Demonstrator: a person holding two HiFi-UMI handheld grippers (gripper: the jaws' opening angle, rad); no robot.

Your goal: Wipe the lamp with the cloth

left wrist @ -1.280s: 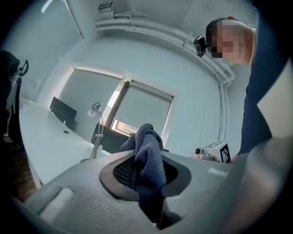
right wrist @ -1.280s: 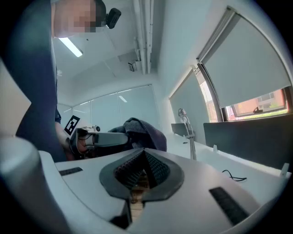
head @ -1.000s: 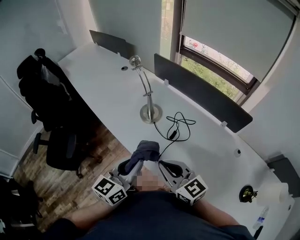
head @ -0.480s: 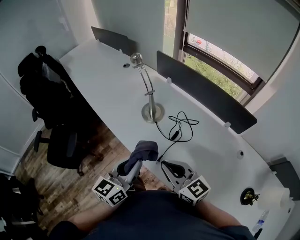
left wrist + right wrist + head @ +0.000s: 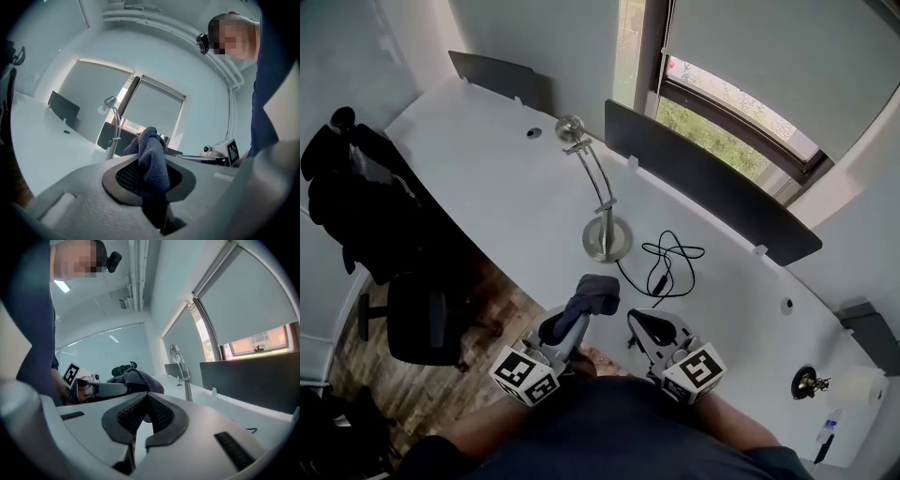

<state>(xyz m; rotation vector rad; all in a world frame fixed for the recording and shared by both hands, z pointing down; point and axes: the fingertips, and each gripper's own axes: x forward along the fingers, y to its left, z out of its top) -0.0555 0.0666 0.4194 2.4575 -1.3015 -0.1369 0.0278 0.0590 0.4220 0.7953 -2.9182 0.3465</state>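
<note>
Black chair, perhaps jacket-draped, beside white desk.

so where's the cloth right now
In the head view the cloth is at bottom centre, clamped in the left gripper, beside the right gripper and just short of the base of the lamp.

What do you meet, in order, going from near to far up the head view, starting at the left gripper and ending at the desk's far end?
left gripper → cloth held in it → lamp base → lamp head → desk divider. The black cable is left out, since it overlaps the cloth and the lamp base in depth.
</note>
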